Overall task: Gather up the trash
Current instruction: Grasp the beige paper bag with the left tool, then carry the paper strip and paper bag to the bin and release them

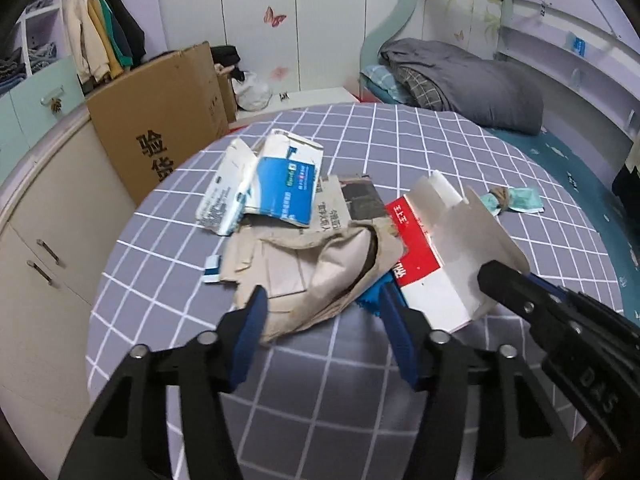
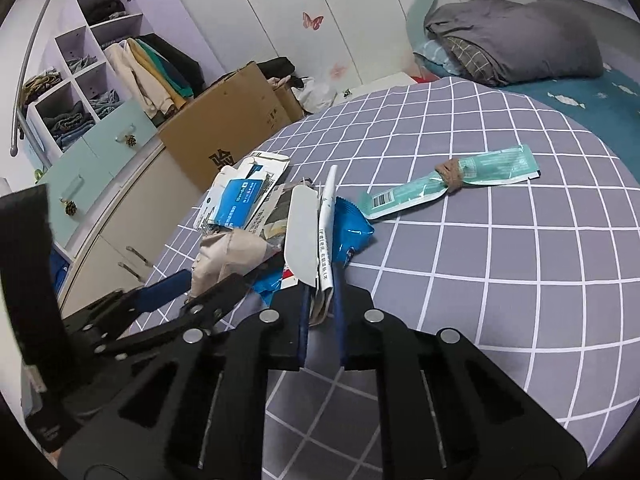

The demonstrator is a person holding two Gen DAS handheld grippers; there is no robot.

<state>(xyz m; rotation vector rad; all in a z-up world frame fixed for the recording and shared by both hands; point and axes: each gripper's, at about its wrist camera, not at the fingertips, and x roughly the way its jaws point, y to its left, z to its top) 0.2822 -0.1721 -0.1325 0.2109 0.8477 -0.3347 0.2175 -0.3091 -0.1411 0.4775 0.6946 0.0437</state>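
On checked bedsheet (image 2: 500,280), right tool (image 2: 320,300) gripping red-white carton (image 1: 432,276)

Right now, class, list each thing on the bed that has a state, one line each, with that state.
Right tongs: shut on the red-and-white box.
Left tongs: open around the beige paper, not gripping.
Blue-and-white box: flattened, lying in the pile.
Teal packet: lying apart, banded at the middle.

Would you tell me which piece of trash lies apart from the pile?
The teal wrapper, pinched at its middle by a brown band, lies alone on the checked bedsheet; the cartons and papers overlap in one heap.
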